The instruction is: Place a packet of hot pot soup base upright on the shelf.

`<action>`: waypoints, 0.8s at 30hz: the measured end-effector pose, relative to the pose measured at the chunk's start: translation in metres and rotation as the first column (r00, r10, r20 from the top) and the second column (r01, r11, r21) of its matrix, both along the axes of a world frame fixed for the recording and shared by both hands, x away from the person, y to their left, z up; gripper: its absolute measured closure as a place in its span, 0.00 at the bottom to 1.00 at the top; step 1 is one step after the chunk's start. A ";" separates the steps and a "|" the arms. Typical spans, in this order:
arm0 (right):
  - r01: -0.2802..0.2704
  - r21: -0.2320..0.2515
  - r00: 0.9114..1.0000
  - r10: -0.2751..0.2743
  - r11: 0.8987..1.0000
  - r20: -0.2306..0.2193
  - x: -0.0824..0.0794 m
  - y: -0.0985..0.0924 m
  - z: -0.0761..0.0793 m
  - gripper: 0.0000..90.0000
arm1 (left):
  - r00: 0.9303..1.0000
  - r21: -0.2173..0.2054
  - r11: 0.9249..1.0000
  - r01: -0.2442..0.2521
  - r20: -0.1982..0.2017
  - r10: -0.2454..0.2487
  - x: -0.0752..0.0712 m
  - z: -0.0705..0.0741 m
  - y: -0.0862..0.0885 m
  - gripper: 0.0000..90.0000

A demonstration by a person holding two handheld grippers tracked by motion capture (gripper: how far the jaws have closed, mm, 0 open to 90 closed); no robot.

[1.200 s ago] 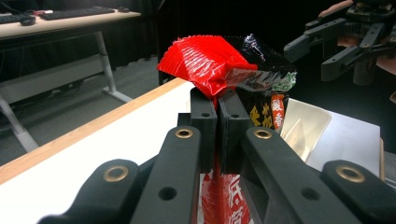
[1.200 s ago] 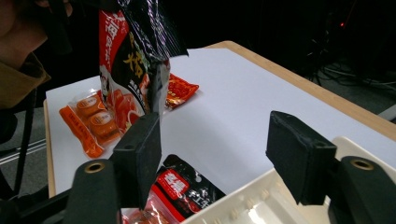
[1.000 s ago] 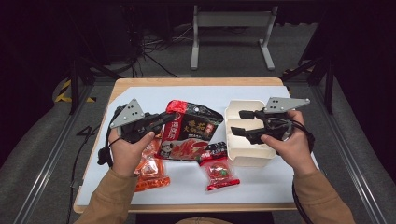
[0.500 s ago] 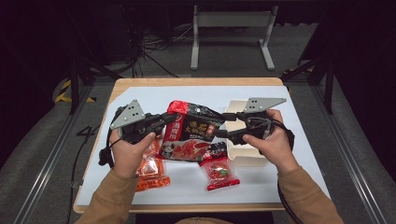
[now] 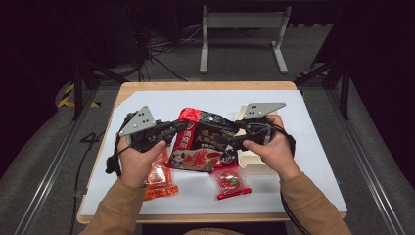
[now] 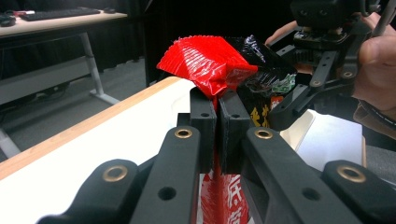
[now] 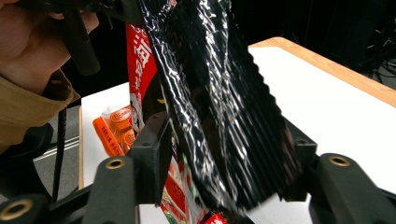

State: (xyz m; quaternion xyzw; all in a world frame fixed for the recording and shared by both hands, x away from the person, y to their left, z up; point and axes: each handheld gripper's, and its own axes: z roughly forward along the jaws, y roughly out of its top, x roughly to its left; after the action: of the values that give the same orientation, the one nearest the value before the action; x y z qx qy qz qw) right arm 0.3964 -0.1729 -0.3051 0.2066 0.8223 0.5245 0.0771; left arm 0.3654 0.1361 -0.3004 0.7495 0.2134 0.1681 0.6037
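High view shows both forearms reaching in from the near edge of the table, the left gripper and right gripper pointing toward each other over the table's middle with a large red-and-black packet held up between them. The left gripper's jaws are pressed tight on the packet's crimped red end, while the right gripper's jaws have just been closing around its glossy black end, which sits between them, though whether the pads press it I cannot tell. Two small orange sachets and a red sachet lie toward the near edge.
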 end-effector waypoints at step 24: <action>-0.003 0.011 1.000 0.004 1.000 -0.018 0.000 -0.001 0.010 0.81 | 1.000 -0.008 1.000 0.005 0.000 -0.005 -0.001 0.000 -0.001 0.96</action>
State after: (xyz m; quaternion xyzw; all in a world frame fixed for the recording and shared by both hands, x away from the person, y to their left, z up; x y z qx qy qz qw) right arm 0.3959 -0.1736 -0.2947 0.2102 0.8203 0.5275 0.0678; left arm 0.3643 0.1351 -0.3007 0.7476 0.2122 0.1659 0.6071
